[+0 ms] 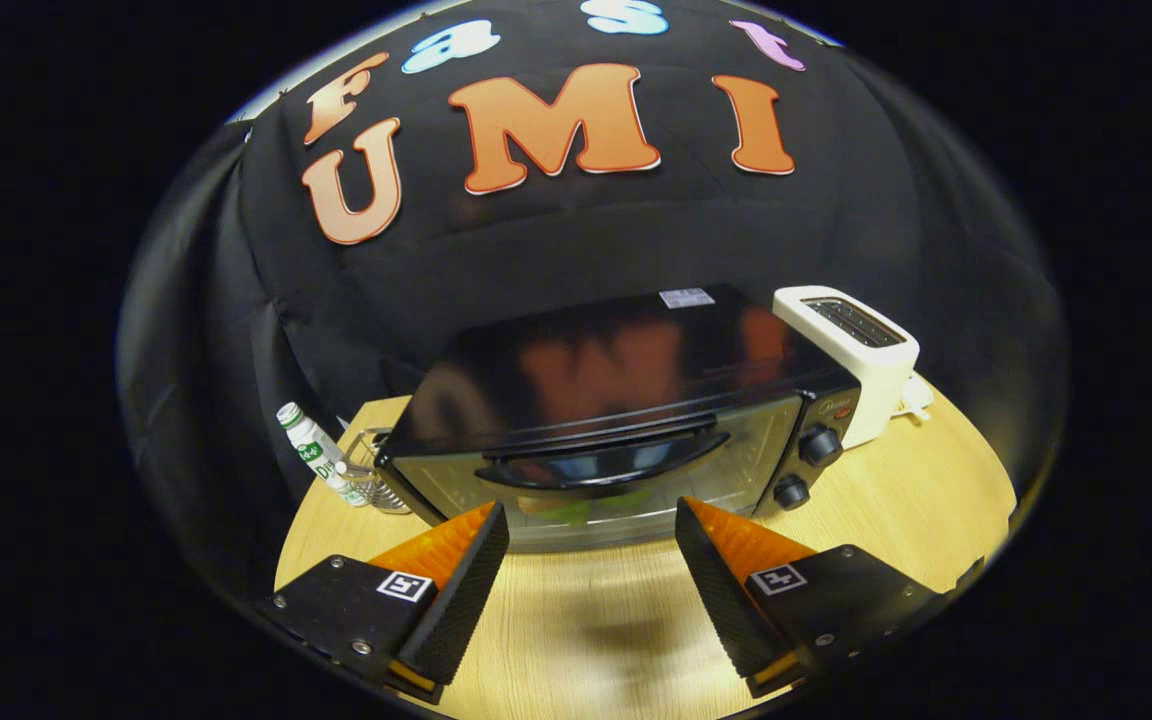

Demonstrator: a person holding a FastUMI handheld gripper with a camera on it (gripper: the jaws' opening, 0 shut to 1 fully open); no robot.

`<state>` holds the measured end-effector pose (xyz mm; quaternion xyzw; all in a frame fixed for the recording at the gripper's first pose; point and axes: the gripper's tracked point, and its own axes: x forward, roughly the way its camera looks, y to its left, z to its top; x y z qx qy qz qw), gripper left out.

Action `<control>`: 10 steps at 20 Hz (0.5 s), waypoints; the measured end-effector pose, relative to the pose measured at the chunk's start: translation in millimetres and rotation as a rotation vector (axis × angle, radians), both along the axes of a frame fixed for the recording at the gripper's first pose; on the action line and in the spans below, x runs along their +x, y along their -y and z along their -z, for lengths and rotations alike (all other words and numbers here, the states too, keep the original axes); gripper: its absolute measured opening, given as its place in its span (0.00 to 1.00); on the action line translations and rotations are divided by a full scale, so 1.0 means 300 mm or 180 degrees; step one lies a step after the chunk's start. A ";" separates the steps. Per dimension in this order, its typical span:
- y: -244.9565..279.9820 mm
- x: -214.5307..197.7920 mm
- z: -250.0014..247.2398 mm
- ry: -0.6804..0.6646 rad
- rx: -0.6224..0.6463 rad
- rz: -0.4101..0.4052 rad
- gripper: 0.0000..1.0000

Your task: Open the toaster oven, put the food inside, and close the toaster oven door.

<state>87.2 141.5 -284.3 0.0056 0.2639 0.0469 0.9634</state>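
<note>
A black toaster oven stands on the wooden table, just beyond my fingers. Its glass door is up and closed, with a curved black handle across the top. Something green and orange shows dimly through the glass, inside. Two knobs sit on the oven's right panel. My gripper is open, a little in front of the door and below the handle, with nothing between the fingers.
A white slot toaster stands right of the oven, against it. On the oven's left are a small white bottle with a green cap and a wire rack. Bare table lies under the fingers.
</note>
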 end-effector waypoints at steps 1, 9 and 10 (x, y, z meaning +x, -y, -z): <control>0.001 0.002 -0.023 0.0027 -0.0008 -0.0032 0.99; 0.109 0.097 -0.384 0.0565 -0.0081 -0.0009 0.99; 0.123 0.100 -0.450 0.0650 -0.0089 -0.0006 0.99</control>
